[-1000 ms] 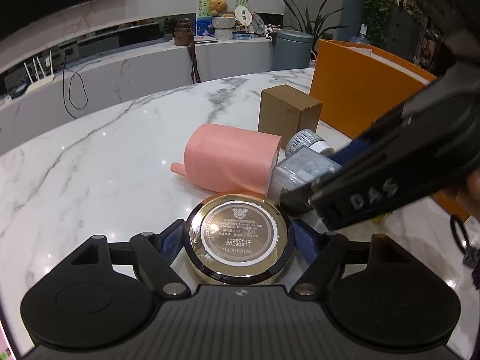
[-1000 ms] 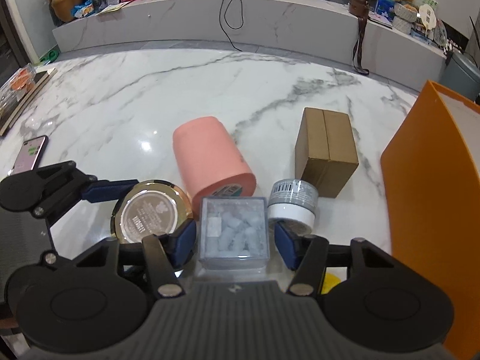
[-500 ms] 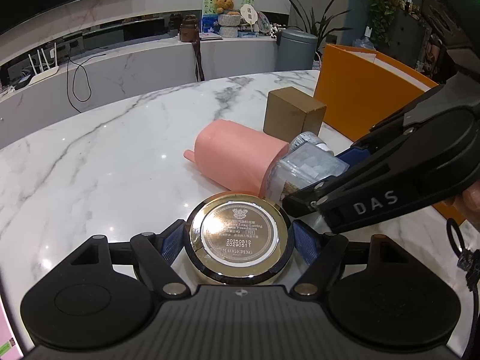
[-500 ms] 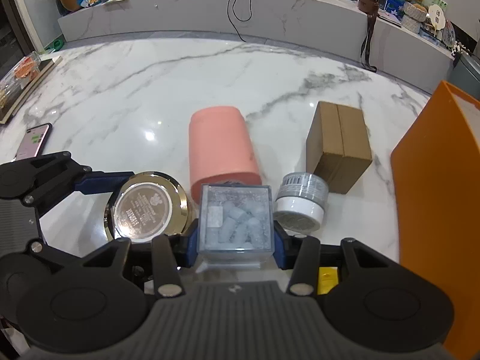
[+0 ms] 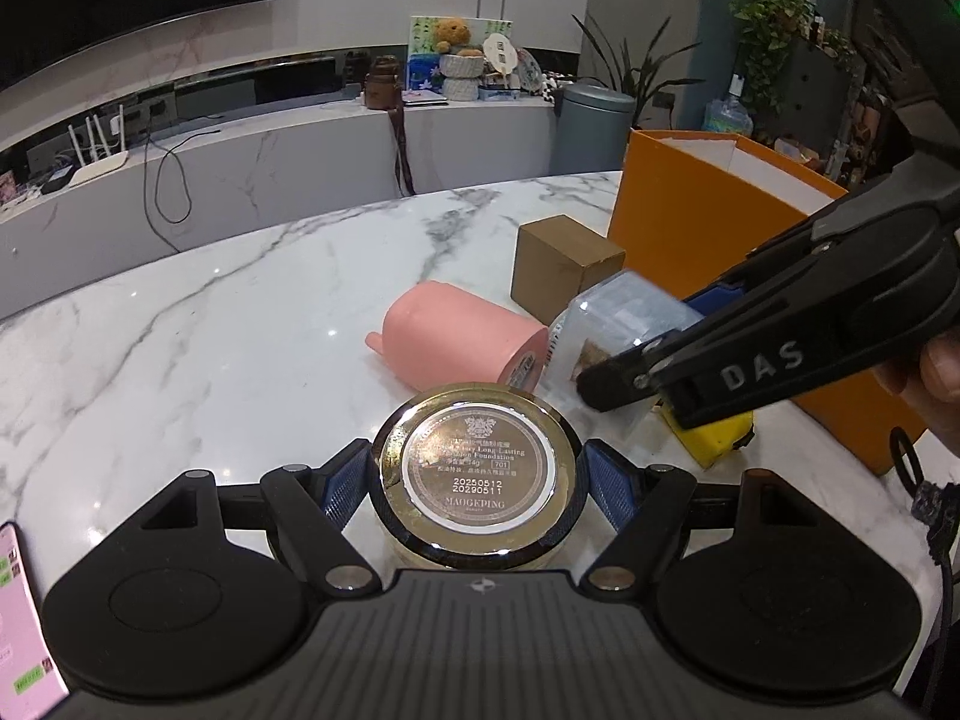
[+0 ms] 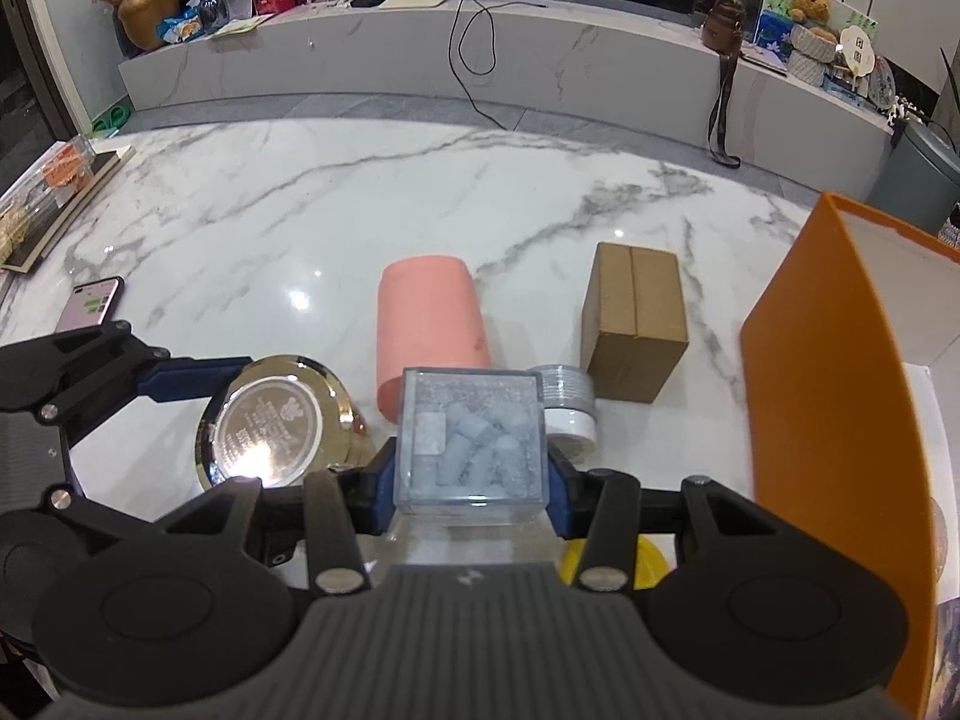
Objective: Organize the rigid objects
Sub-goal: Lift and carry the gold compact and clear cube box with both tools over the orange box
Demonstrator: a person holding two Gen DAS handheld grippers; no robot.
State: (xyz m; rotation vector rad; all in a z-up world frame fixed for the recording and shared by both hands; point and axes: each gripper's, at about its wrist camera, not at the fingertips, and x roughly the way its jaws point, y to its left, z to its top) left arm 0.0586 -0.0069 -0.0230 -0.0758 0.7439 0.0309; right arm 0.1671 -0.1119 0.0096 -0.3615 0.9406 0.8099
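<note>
A jar (image 5: 477,468) and a clear box (image 6: 471,438) are clamped by the left gripper (image 5: 477,483) and right gripper (image 6: 471,480) over the marble table (image 6: 300,210); bare marble lies beyond the pink cup (image 6: 429,324), bounded rightward by the orange box (image 6: 828,396).

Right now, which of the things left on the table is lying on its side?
The pink cylinder. It lies tipped over, while the brown cardboard box and small grey-and-white jar sit flat.

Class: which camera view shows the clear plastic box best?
The right wrist view: the clear plastic box sits centred between the right tongs, contents visible. The left wrist view shows it sideways, partly hidden.
</note>
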